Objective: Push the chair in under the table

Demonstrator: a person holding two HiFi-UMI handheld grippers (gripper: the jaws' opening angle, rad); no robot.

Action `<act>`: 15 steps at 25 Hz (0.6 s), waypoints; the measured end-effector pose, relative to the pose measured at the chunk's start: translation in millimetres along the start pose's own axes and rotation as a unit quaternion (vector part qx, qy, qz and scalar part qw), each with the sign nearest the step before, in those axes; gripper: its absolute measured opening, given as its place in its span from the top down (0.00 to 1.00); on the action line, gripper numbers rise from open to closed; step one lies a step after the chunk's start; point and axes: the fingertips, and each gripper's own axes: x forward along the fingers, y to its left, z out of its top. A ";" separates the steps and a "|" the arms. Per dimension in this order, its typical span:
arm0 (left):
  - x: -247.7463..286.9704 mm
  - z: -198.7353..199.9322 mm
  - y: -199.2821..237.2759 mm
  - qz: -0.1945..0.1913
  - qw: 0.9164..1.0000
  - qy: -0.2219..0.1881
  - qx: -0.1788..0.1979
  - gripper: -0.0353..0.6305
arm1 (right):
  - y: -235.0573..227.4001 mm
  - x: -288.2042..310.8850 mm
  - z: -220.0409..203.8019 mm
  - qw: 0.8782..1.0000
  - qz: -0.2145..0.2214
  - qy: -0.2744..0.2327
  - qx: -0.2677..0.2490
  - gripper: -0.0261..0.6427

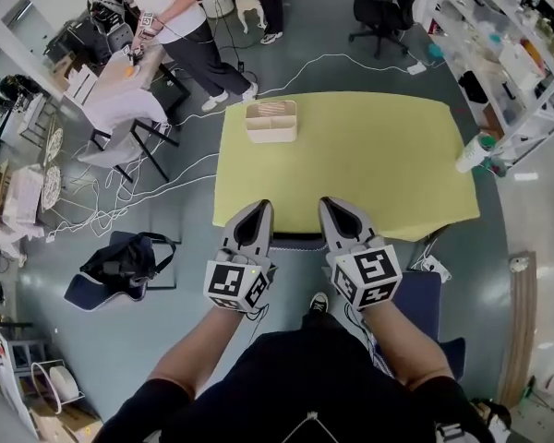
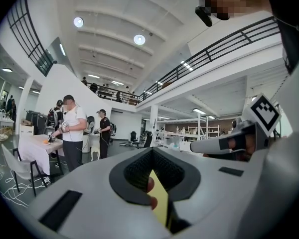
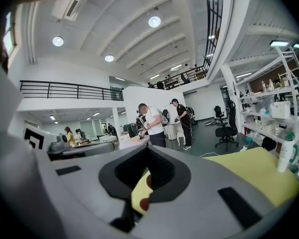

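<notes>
**Both grippers clenched at the table's near edge, chair rail between them**

Head view: The left gripper [image 1: 255, 210] and right gripper [image 1: 333, 205] lie side by side, their tips over the near edge of the yellow table [image 1: 397, 183]. Both sets of jaws are pressed together. The chair [image 1: 296, 240] shows only as a dark rail along that near edge, between the two grippers; whether they touch it cannot be told. A beige compartment box [image 1: 270, 122] sits near the far edge, and a white bottle [image 1: 474, 152] stands at the right edge.

Left gripper view: The left gripper [image 2: 151, 156] is clenched on nothing, with a sliver of table [image 2: 160, 199] visible behind its closed jaws.

Right gripper view: The right gripper [image 3: 148, 152] is likewise clenched and empty. The table [image 3: 261, 176] stretches ahead, with the bottle [image 3: 287, 152] at its right edge.
</notes>
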 end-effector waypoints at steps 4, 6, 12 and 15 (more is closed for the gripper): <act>-24.3 -1.1 -3.1 -0.014 1.000 -0.002 -0.005 0.93 | 24.5 -10.3 -7.1 1.000 0.002 0.007 0.003 0.94; -40.9 -1.6 -1.8 -0.018 1.000 -0.003 -0.007 0.93 | 39.3 -15.8 -10.1 1.000 0.002 0.007 -0.001 0.94; -99.9 9.1 10.9 -0.016 1.000 -0.014 -0.010 0.93 | 97.2 -35.6 -14.5 1.000 0.004 0.006 -0.008 0.94; -133.8 15.9 13.1 -0.017 1.000 -0.021 -0.013 0.93 | 131.5 -47.7 -16.1 1.000 0.013 0.002 -0.001 0.94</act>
